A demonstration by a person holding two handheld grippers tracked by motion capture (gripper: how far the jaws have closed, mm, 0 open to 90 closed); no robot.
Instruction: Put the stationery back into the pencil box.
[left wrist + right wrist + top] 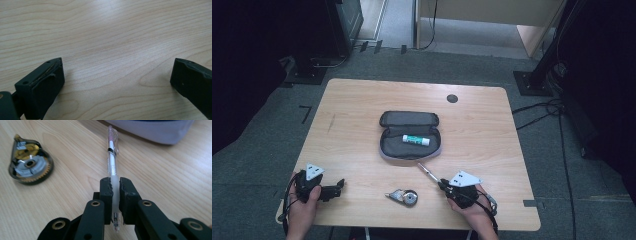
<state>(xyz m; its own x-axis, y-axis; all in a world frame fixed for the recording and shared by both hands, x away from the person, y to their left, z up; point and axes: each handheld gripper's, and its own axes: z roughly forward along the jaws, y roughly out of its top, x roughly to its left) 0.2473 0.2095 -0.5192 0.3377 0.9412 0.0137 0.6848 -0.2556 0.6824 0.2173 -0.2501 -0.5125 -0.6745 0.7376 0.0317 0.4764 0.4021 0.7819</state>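
A clear plastic pen point(112, 162) lies pointing away along the table, and my right gripper point(115, 185) is shut on its frosted grip section. From above, the pen point(428, 173) sticks out of the right gripper point(445, 186) toward the open grey pencil case point(409, 135), which holds a white and green glue stick point(416, 140). A correction tape dispenser point(403, 196) lies near the front edge, and it appears in the right gripper view point(28, 165) too. My left gripper point(116, 75) rests at the front left point(337, 187), open, with bare wood between its jaws.
The wooden table point(482, 130) has a round cable hole point(452, 98) at the back right. The grey edge of the pencil case point(155, 131) lies just beyond the pen tip. Dark stands and cables are on the carpet around the table.
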